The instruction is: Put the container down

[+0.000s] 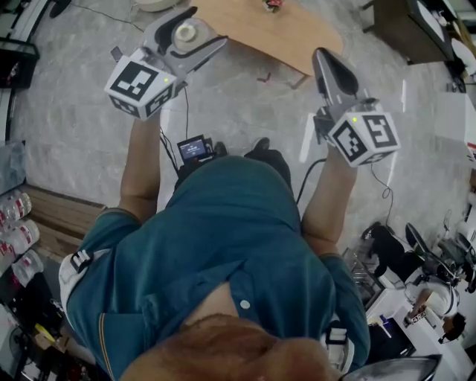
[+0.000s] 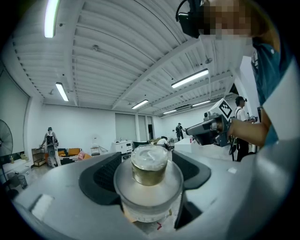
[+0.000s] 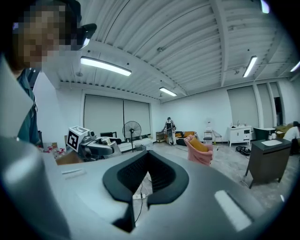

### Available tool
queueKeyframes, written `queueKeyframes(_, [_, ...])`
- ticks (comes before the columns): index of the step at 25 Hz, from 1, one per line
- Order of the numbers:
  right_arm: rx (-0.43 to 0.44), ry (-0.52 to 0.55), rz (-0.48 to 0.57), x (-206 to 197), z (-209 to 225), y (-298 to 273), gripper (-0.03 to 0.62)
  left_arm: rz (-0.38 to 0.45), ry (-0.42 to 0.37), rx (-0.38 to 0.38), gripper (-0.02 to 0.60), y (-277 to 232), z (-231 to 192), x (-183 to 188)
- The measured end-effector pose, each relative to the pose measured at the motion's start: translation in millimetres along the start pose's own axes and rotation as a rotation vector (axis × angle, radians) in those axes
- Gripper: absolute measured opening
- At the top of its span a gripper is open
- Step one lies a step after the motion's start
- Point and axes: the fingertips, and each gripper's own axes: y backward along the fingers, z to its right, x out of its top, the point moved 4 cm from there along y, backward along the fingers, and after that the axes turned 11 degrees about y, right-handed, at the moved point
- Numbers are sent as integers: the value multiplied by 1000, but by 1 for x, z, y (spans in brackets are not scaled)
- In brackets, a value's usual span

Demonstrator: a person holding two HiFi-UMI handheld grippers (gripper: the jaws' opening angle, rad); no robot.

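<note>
The container (image 2: pixel 149 174) is a small clear round tub with a wide lid and a squat gold knob on top. My left gripper (image 1: pixel 202 30) is shut on it across its sides and holds it in the air at chest height, jaws spread wide and level with the room. In the head view the container (image 1: pixel 184 33) hangs above the near edge of a wooden table (image 1: pixel 275 33). My right gripper (image 1: pixel 324 59) is raised at the right, shut, with nothing between its pads (image 3: pixel 140 176). Both grippers point away from the person's body.
The wooden table stands ahead on a pale marbled floor, with a small red thing (image 1: pixel 273 4) on it. Cables run across the floor. Bottles sit on a shelf (image 1: pixel 15 223) at the left, and equipment (image 1: pixel 428 275) crowds the right. A pink chair (image 3: pixel 199 149) and a dark cabinet (image 3: pixel 267 159) stand further off.
</note>
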Motion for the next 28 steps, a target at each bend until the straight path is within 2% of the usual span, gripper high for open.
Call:
queueKeyframes(6, [15, -34, 8, -12, 25, -6, 9, -23, 10, -1, 336, -26, 1, -6])
queueKeyframes(14, [74, -104, 41, -29, 78, -44, 11, -58, 20, 43, 336, -70, -18, -10])
queueKeyframes(28, [245, -116, 55, -34, 181, -118, 11, -60, 42, 192, 336, -153, -50, 0])
